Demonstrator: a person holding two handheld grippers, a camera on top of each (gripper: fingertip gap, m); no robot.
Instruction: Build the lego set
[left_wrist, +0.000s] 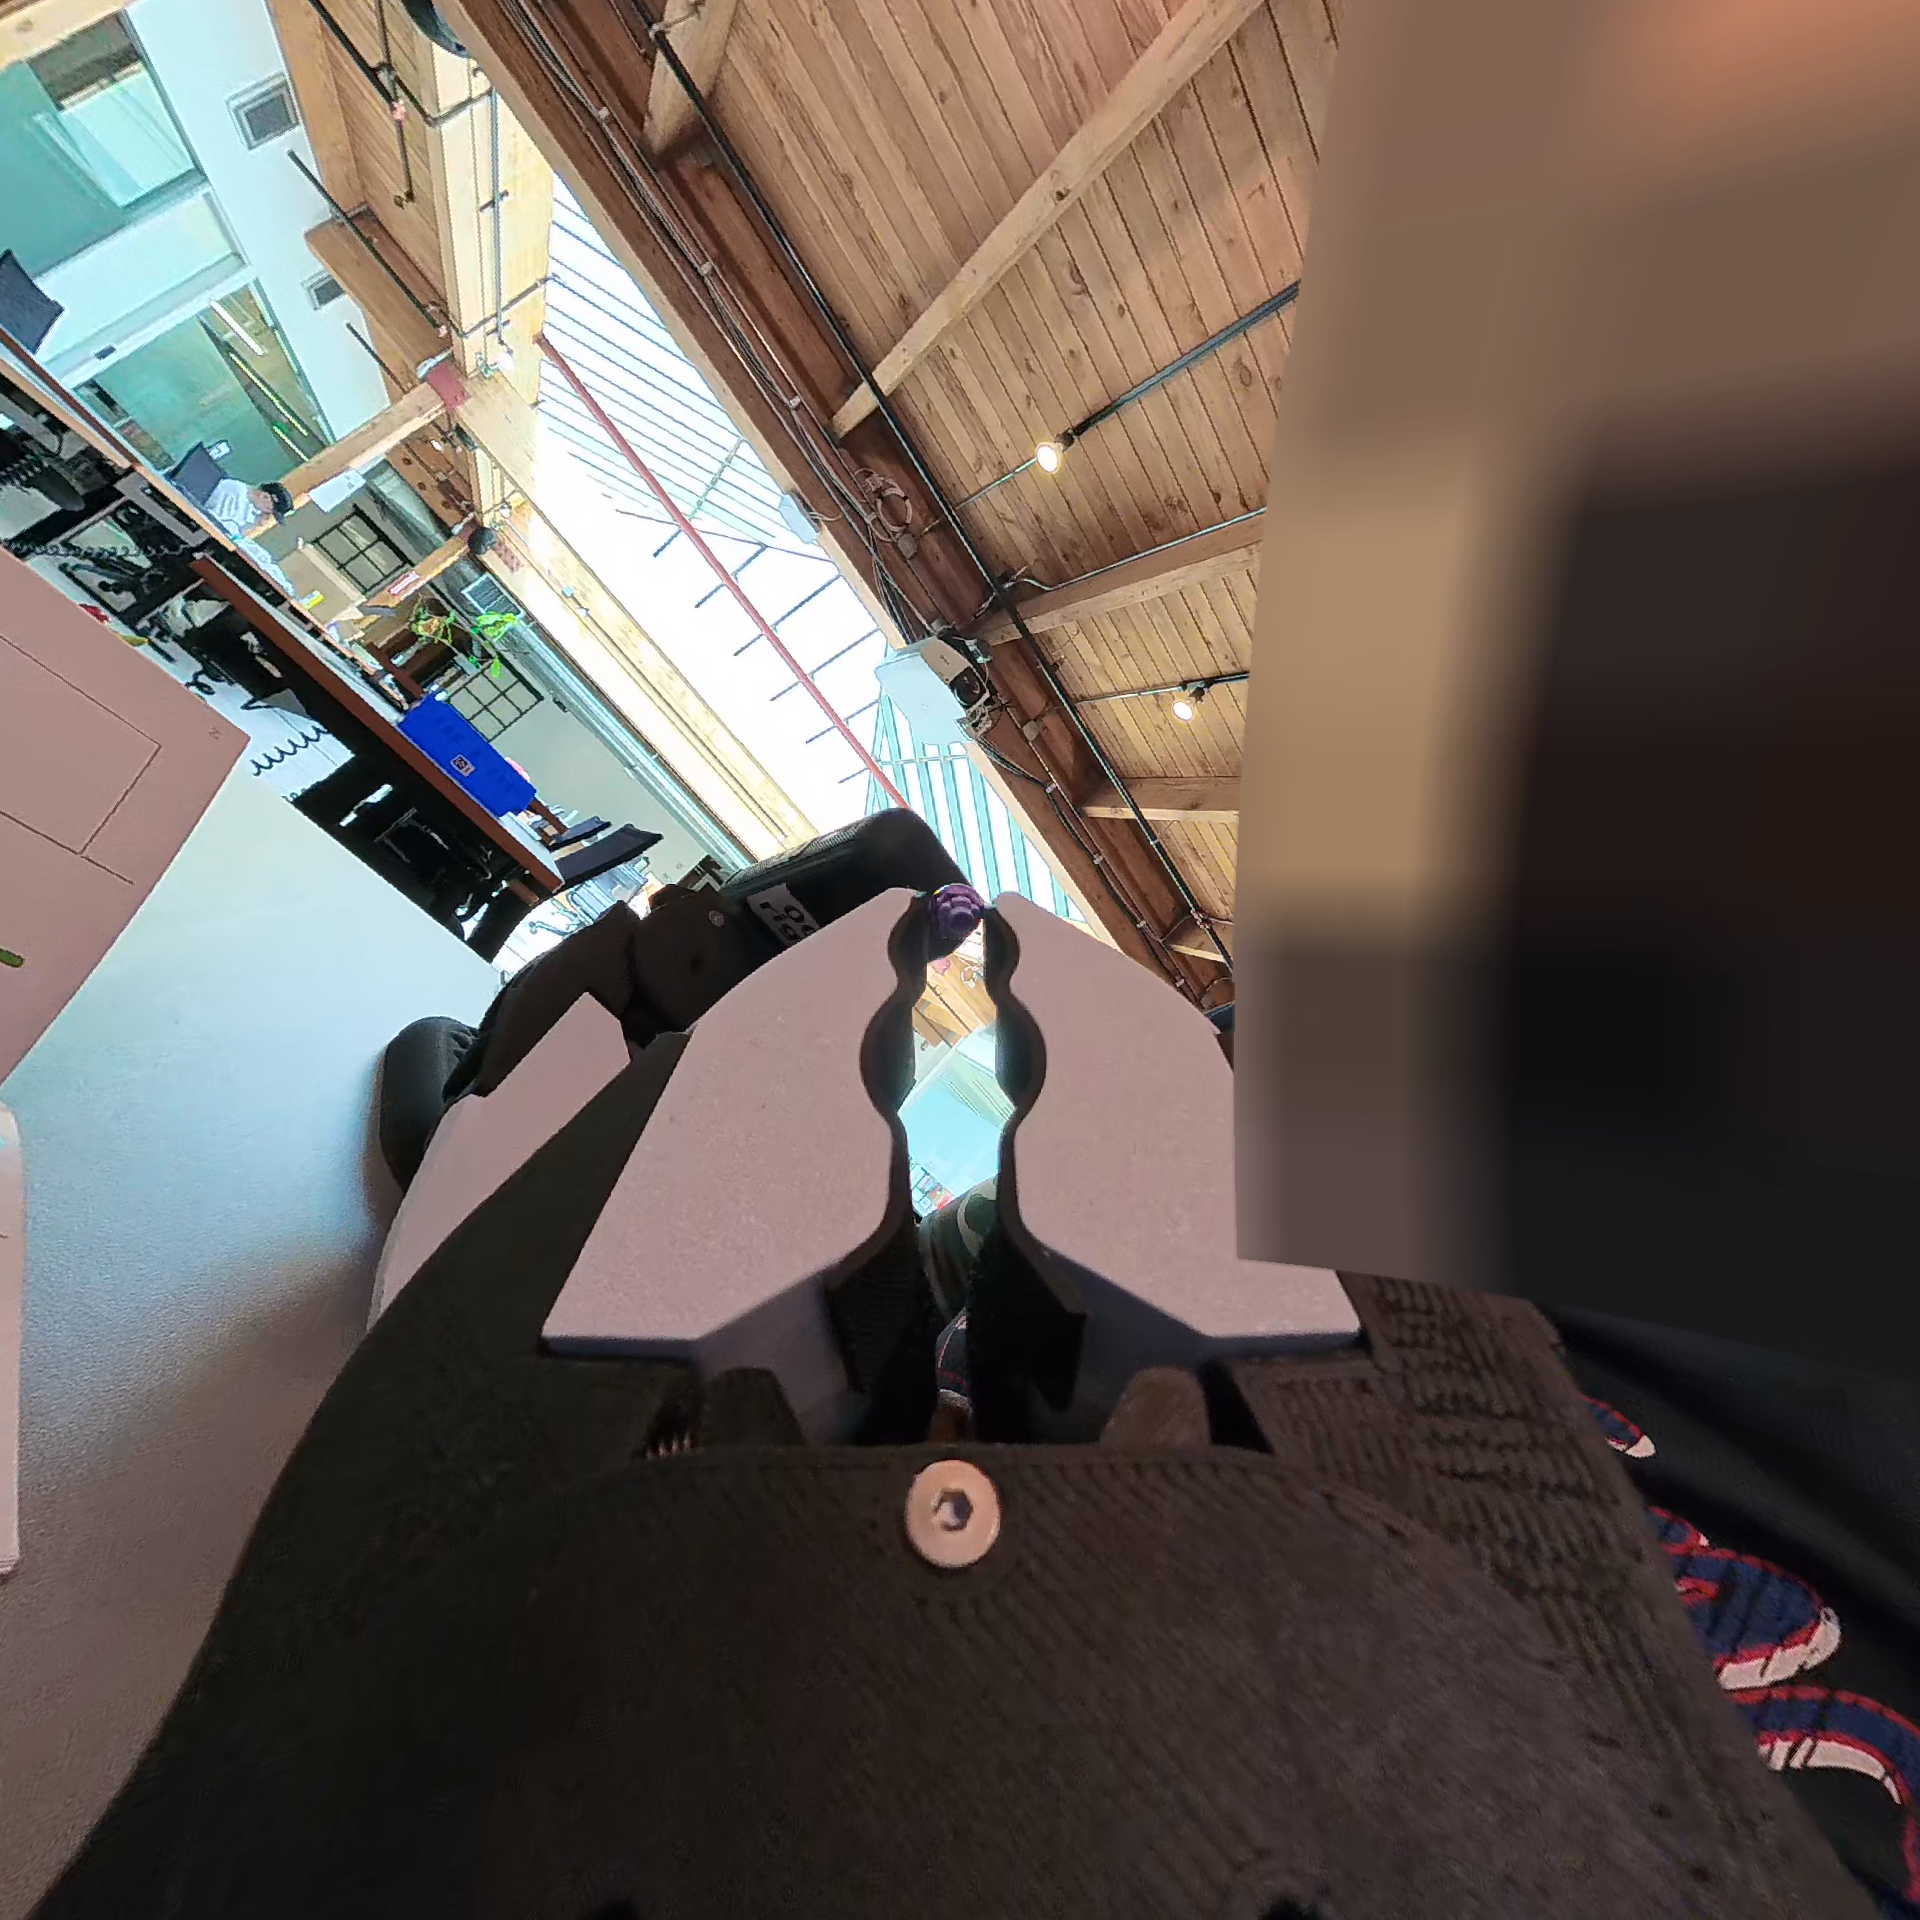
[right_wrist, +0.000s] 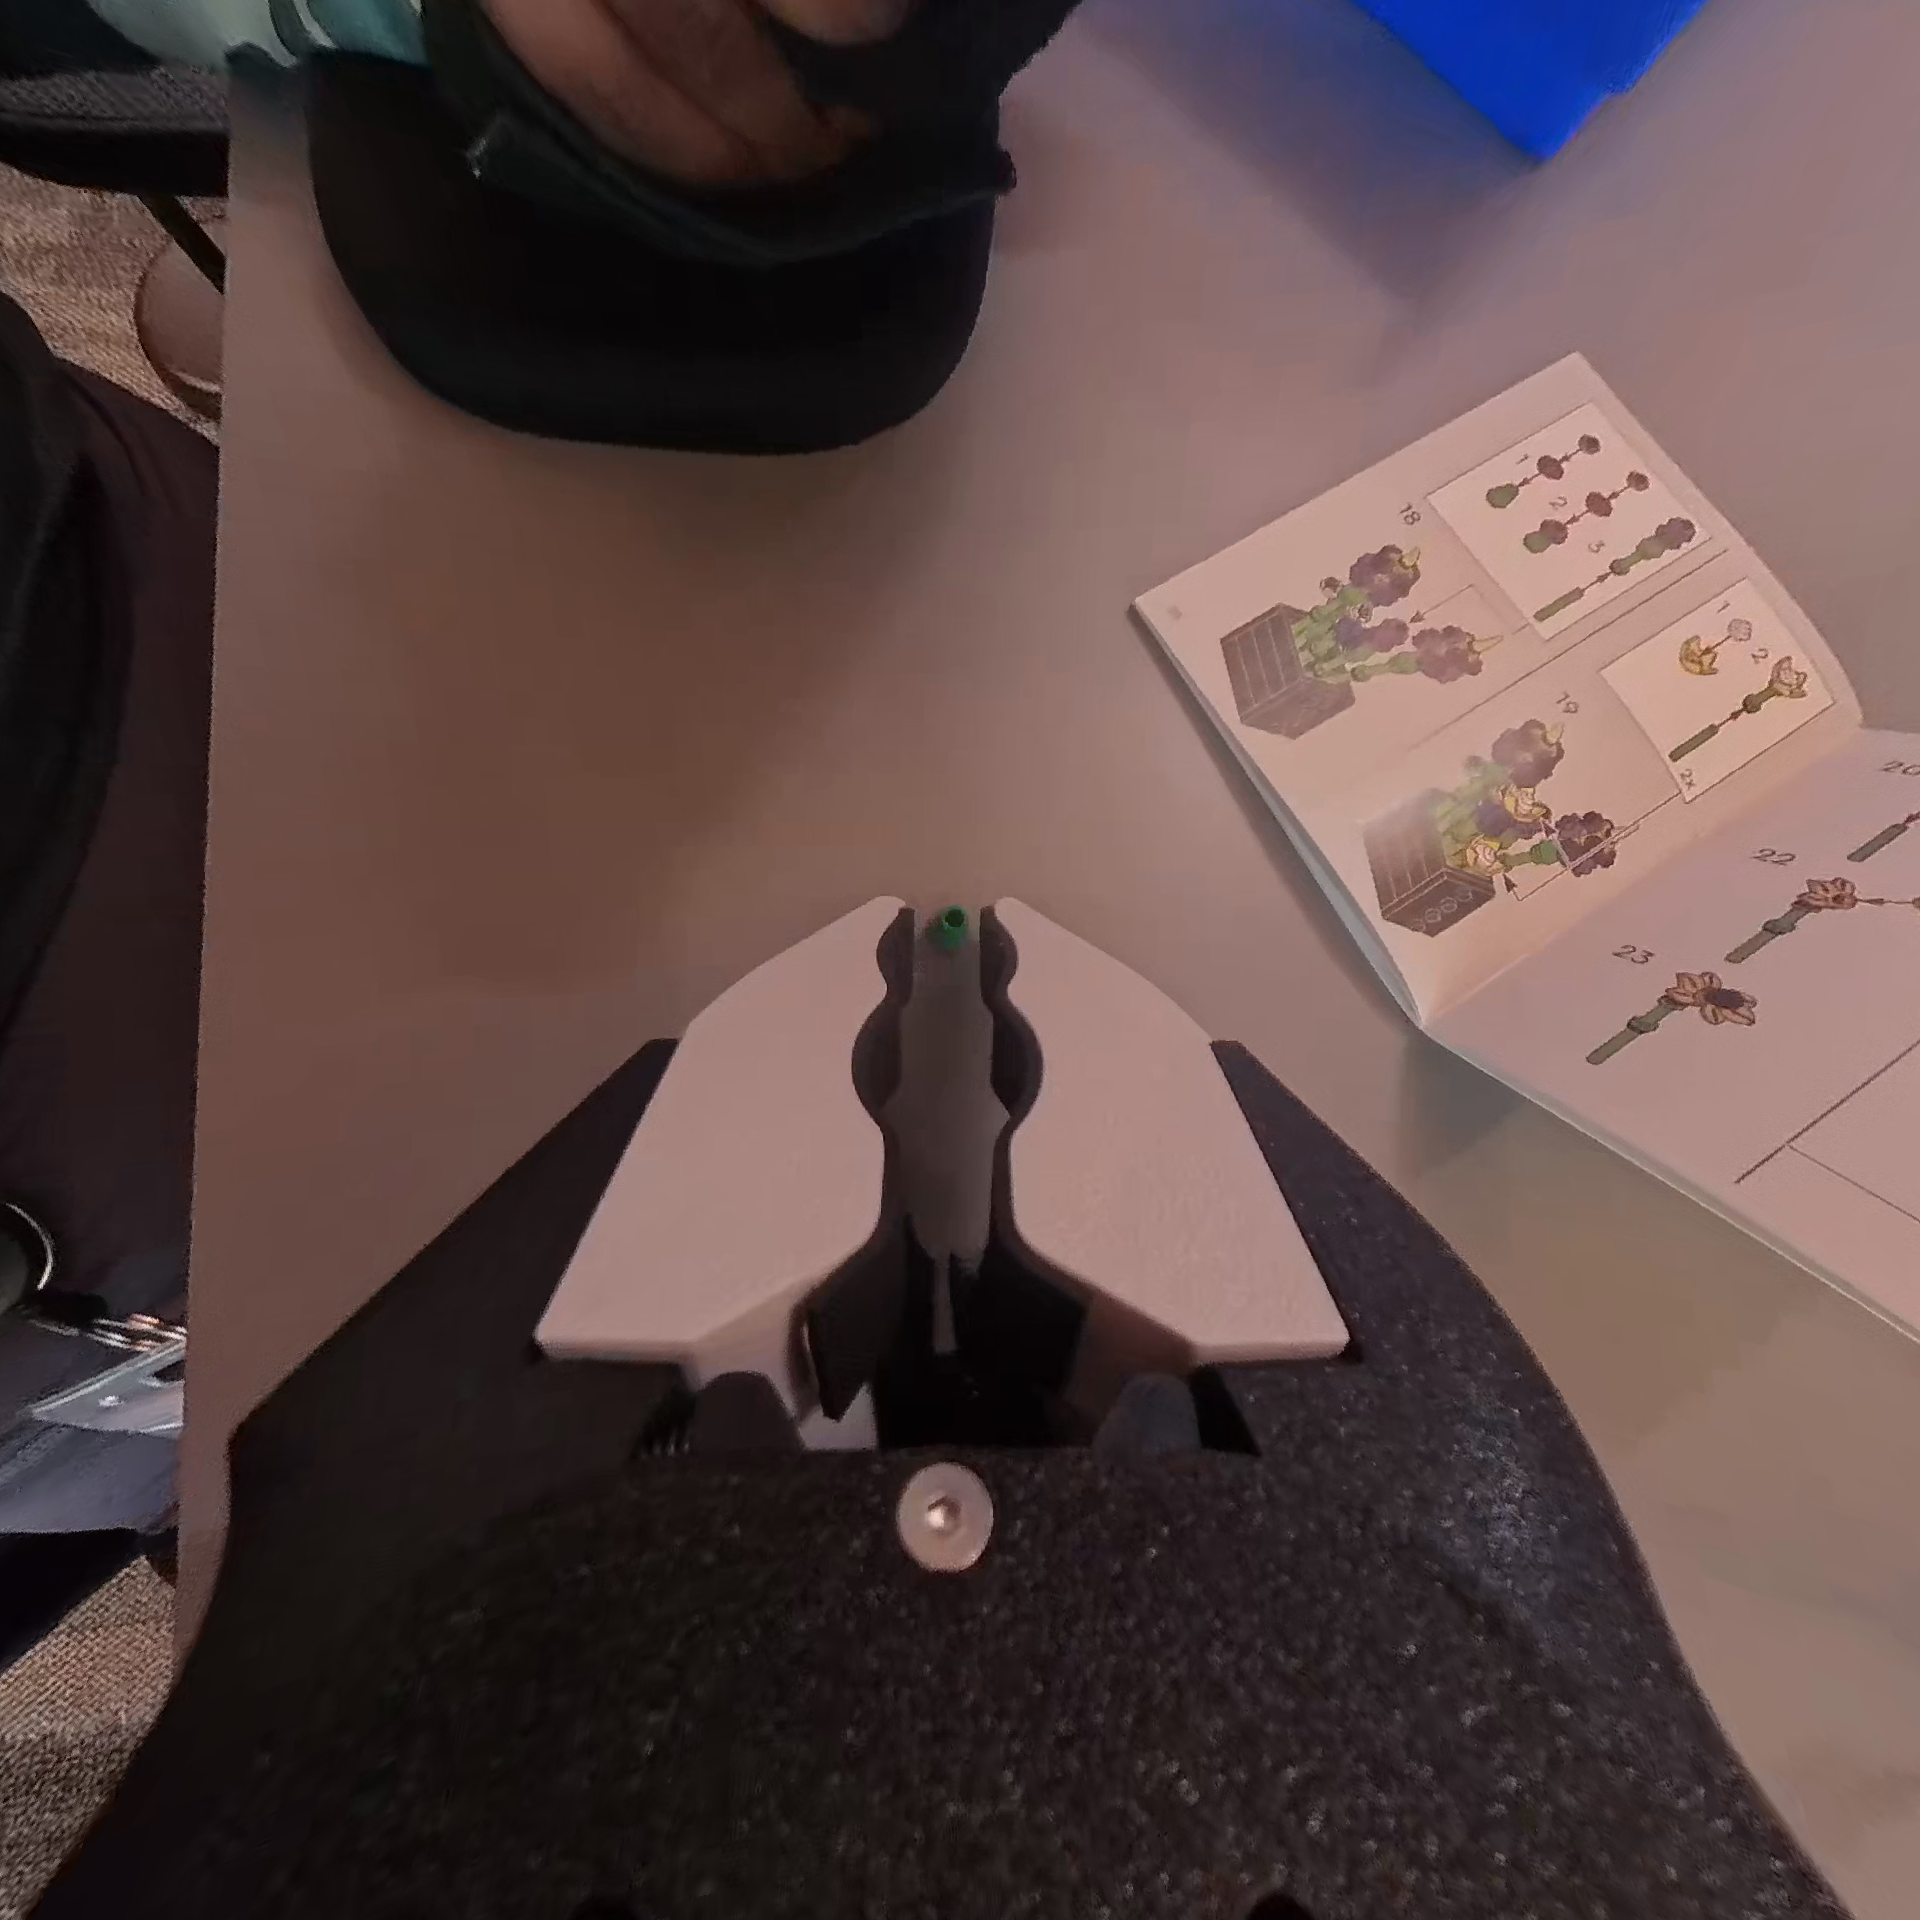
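Here the left gripper points up toward the wooden ceiling, its jaws pinching a small purple lego piece right at the fingertips. The right gripper hangs over the grey table, jaws clamped on a green piece at the tips. An open instruction booklet lies well to the right.

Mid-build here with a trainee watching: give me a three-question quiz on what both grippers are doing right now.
1. True or false: the left gripper points down at the table.
2. What colour is the piece in the right gripper?
3. The instruction booklet lies: A) closed, B) open on the table, C) in a gripper.

Key:
1. False; it points up at the wooden ceiling, pinching a small purple piece.
2. Green.
3. B.
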